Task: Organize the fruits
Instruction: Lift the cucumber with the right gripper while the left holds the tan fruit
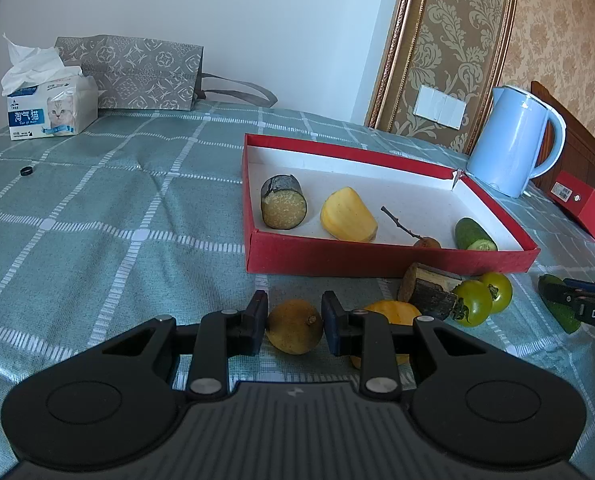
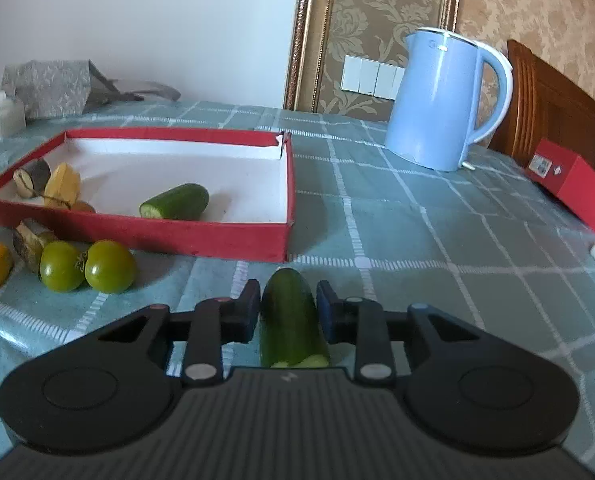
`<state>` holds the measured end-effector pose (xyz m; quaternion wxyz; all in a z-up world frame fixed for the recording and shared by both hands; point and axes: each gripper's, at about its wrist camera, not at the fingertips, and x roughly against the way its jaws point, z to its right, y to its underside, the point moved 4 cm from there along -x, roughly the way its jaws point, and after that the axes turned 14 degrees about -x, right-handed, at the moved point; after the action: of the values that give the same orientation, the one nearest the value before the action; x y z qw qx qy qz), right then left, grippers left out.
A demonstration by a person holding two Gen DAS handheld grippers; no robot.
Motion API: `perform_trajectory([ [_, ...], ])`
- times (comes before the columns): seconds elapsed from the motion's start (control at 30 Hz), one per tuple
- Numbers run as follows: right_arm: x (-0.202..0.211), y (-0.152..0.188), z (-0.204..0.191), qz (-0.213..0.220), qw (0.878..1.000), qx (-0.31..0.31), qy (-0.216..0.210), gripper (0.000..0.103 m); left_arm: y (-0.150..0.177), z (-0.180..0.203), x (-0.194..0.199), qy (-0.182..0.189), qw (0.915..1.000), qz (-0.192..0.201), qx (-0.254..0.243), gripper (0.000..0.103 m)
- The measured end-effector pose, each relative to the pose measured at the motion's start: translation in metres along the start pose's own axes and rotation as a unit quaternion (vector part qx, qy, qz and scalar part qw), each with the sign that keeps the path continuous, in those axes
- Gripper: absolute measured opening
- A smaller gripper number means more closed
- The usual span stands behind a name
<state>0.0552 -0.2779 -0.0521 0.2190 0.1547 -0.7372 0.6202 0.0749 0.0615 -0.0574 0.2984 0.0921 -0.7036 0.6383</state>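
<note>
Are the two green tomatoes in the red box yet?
No, both green tomatoes sit on the tablecloth just outside the red box's near wall.

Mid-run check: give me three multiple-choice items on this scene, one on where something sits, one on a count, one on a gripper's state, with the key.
1. Where does the blue kettle stand?
A. inside the red box
B. on the tablecloth beyond the red box's far right corner
C. on the tissue pack

2. How many green tomatoes lie outside the red box?
A. one
B. two
C. four

3. What lies between the right gripper fingers?
A. a cucumber piece
B. a green tomato
C. nothing

Key: 1 B, the kettle stands on the checked cloth past the box corner. 2 B, a pair lies side by side before the box's near wall. 3 A, the cucumber piece lies lengthwise between the fingers, its cut end toward the camera; whether they press it is unclear.
</note>
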Motion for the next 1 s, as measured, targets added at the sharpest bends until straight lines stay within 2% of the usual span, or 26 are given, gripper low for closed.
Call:
perform_trajectory([
  [0.03, 0.002, -0.001, 0.002, 0.000, 1.000, -0.008, -0.009, 0.034, 0.000, 0.000, 0.000, 0.000, 1.0000, 0.000, -0.001, 0.029],
  [0.07, 0.004, -0.003, 0.004, 0.000, 1.000, -0.012, -0.017, 0.046, 0.000, 0.000, 0.000, -0.001, 1.0000, 0.000, -0.001, 0.029],
  [0.13, 0.011, -0.006, 0.008, 0.017, 1.000, -0.015, -0.003, 0.064, 0.000, 0.000, 0.000, 0.000, 1.0000, 0.000, 0.000, 0.029],
  [0.2, 0.010, -0.006, 0.006, 0.010, 1.000, 0.013, 0.018, 0.068, 0.000, 0.000, 0.000, -0.001, 1.0000, 0.000, -0.001, 0.029],
  [0.3, 0.005, -0.001, 0.001, 0.003, 0.999, 0.035, 0.029, 0.066, 0.000, 0.000, 0.000, 0.000, 1.0000, 0.000, 0.000, 0.029],
  [0.33, 0.003, 0.000, -0.001, 0.002, 0.999, 0.044, 0.032, 0.059, 0.000, 0.000, 0.000, 0.000, 1.0000, 0.000, -0.001, 0.029],
  [0.37, 0.001, 0.002, -0.002, -0.001, 0.998, 0.050, 0.036, 0.047, 0.000, 0.000, 0.000, 0.000, 1.0000, 0.000, -0.001, 0.029],
  [0.4, -0.003, 0.003, -0.001, -0.011, 0.998, 0.051, 0.034, 0.041, 0.000, 0.000, 0.000, 0.000, 1.0000, 0.000, -0.001, 0.029],
  [0.43, -0.007, 0.005, -0.001, -0.025, 0.998, 0.047, 0.027, 0.029, 0.001, -0.001, 0.000, 0.001, 1.0000, 0.000, 0.000, 0.029],
  [0.53, -0.007, 0.005, -0.001, -0.023, 0.999, 0.045, 0.015, 0.030, 0.000, 0.001, 0.000, 0.003, 1.0000, 0.001, -0.002, 0.029],
  [0.67, -0.004, 0.000, 0.005, -0.022, 1.000, 0.005, -0.020, 0.030, 0.000, 0.001, 0.002, 0.004, 1.0000, 0.008, 0.000, 0.028],
  [0.93, 0.003, -0.021, -0.006, 0.028, 0.996, -0.034, -0.073, 0.030, -0.002, 0.000, 0.009, -0.011, 0.9996, 0.026, 0.001, 0.027],
  [1.0, -0.001, -0.023, -0.005, 0.028, 0.994, -0.053, -0.091, 0.030, -0.002, -0.001, 0.010, -0.016, 0.9995, 0.026, 0.003, 0.027],
])
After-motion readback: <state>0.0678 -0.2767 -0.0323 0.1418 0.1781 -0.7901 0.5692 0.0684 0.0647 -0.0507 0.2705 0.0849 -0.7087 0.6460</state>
